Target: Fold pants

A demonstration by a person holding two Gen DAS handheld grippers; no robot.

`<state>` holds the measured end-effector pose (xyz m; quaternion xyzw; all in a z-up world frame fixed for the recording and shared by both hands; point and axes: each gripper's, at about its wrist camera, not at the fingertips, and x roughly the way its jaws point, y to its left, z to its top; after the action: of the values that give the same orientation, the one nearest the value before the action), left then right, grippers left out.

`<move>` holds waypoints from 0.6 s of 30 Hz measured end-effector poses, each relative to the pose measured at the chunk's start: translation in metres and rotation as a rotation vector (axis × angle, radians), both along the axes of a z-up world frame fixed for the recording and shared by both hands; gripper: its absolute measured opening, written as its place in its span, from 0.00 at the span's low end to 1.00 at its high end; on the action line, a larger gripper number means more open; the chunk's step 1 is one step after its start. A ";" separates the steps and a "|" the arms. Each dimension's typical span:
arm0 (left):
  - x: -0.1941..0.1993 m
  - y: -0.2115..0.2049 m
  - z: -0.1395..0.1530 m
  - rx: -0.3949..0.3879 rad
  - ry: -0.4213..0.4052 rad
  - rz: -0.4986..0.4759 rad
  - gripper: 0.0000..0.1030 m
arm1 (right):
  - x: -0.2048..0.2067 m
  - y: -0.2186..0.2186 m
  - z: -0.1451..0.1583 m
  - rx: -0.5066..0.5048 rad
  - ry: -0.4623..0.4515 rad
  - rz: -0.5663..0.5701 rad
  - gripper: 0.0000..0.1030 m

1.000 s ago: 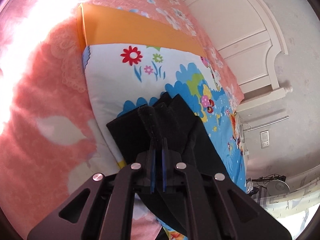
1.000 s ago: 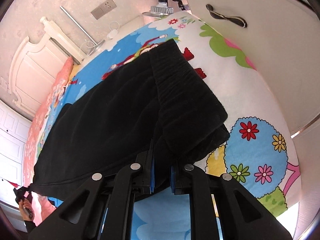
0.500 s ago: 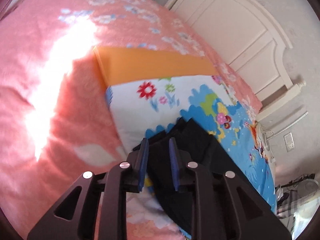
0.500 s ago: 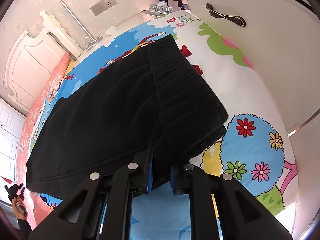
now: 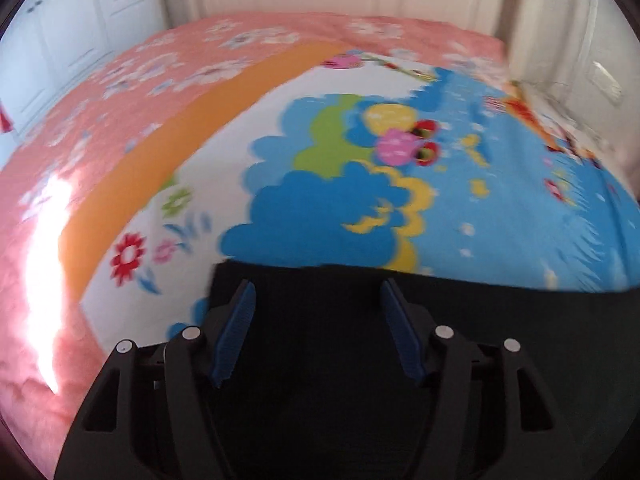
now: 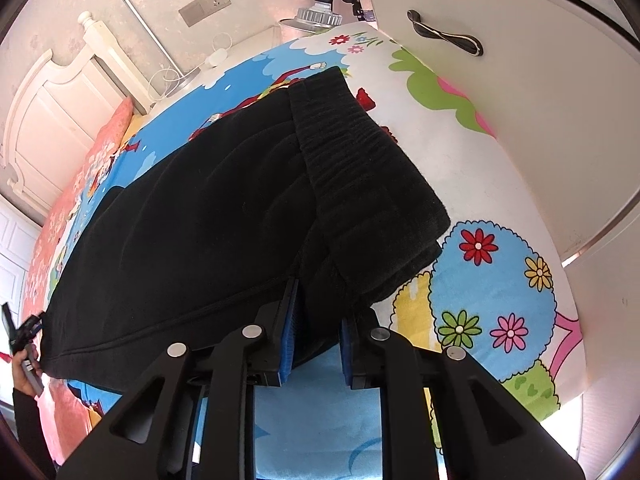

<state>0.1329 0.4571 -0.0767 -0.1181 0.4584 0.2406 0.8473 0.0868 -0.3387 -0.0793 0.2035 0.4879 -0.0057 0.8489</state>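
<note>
My left gripper (image 5: 316, 300) is wide open over the black pants (image 6: 208, 224), right gripper (image 6: 318, 312) is pinching the waistband edge

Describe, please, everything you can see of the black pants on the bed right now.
The black pants are a thick, soft, fleece-like garment, folded over into a broad flat slab on the cartoon-print blanket. A ribbed waistband runs along the right side, doubled in layers at its near end. A stitched hem edges the near side. The right tool pinches fabric at the near edge beneath the waistband. The left tool stands wide open over the dark cloth, gripping nothing.
</note>
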 end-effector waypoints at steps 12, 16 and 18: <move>0.056 -0.348 0.065 -0.205 -0.304 -0.863 0.09 | -0.002 0.013 -0.002 -0.090 -0.009 -0.002 0.15; 0.103 -0.446 0.040 -0.207 -0.172 -1.018 0.09 | -0.007 0.021 -0.003 -0.157 -0.023 0.010 0.15; 0.124 -0.471 0.010 -0.132 -0.043 -1.072 0.07 | -0.008 0.017 -0.006 -0.133 -0.029 0.012 0.15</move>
<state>0.2567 -0.0139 -0.0665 0.0743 0.4511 -0.2574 0.8513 0.0785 -0.3214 -0.0849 0.1440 0.4751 -0.0301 0.8675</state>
